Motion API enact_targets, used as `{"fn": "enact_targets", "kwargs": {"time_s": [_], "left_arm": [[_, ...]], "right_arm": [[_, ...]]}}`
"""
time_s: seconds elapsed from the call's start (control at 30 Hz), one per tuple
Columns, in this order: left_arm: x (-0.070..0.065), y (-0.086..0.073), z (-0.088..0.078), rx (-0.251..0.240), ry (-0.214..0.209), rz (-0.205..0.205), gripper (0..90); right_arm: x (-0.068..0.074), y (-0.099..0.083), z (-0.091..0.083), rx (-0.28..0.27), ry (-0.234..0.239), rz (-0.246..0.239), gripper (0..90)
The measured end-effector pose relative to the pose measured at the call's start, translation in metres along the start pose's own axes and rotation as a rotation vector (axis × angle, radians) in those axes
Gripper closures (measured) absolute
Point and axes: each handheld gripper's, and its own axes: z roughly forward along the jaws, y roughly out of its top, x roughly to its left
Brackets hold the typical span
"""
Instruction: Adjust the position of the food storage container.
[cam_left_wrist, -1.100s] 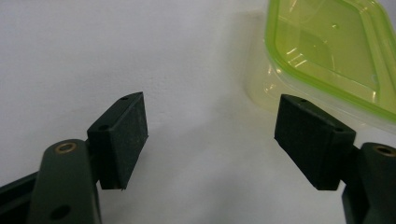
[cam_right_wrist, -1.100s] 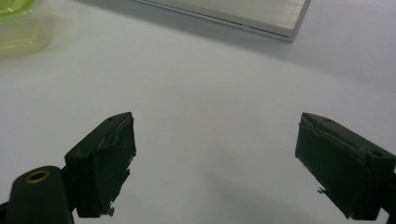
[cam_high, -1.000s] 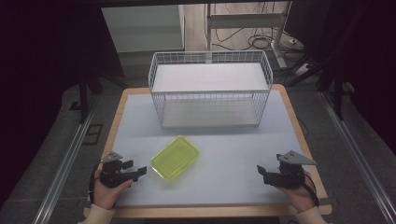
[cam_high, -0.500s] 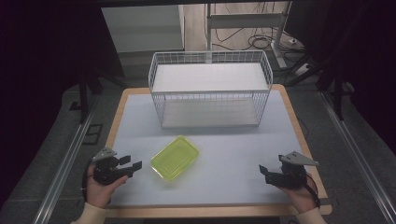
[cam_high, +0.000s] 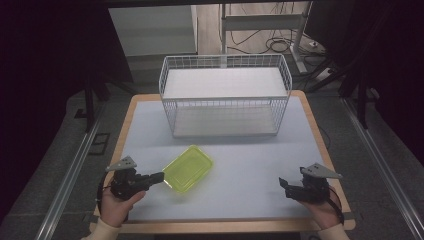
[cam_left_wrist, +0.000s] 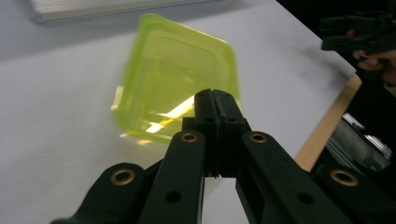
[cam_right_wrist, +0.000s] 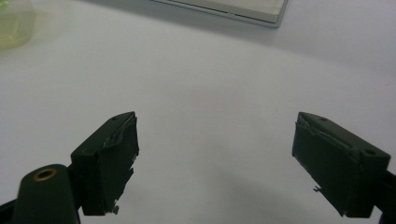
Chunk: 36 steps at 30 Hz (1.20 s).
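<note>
Judging by the layout, we have barely begun — the yellow-green container (cam_high: 188, 168) lies on the tabletop (cam_high: 250, 170), ungrasped; left gripper (cam_high: 159, 176) fingers clenched empty beside it, right gripper (cam_high: 283, 183) fingers released — wire basket (cam_high: 225, 95) empty

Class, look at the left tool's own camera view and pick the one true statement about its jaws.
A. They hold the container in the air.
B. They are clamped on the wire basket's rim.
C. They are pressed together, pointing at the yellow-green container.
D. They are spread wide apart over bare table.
C: in the left gripper view the left tool has its jaws closed against each other with nothing between them, aimed at the yellow-green container, which lies on the table.
</note>
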Motion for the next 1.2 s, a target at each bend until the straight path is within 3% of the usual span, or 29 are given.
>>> {"fn": "enact_targets", "kwargs": {"time_s": [0.3, 0.57, 0.73, 0.8, 1.2], "left_arm": [[-0.027, -0.001, 0.028, 0.082, -0.047, 0.056, 89.4], [-0.035, -0.007, 0.042, 0.123, -0.042, 0.067, 89.4], [-0.041, -0.008, 0.055, 0.161, -0.045, 0.089, 89.4], [-0.047, -0.007, 0.066, 0.189, -0.04, 0.116, 89.4], [-0.046, -0.011, 0.078, 0.218, 0.003, 0.123, 89.6]], "right_arm": [[0.0, 0.0, 0.0, 0.0, 0.005, 0.005, 15.0], [0.0, 0.0, 0.001, 0.006, 0.004, 0.001, 14.9], [0.001, 0.0, 0.001, 0.007, 0.002, -0.002, 14.9], [0.001, 0.0, 0.001, 0.009, 0.003, -0.002, 14.9], [0.0, -0.001, 0.001, 0.01, 0.003, -0.006, 14.9]]}}
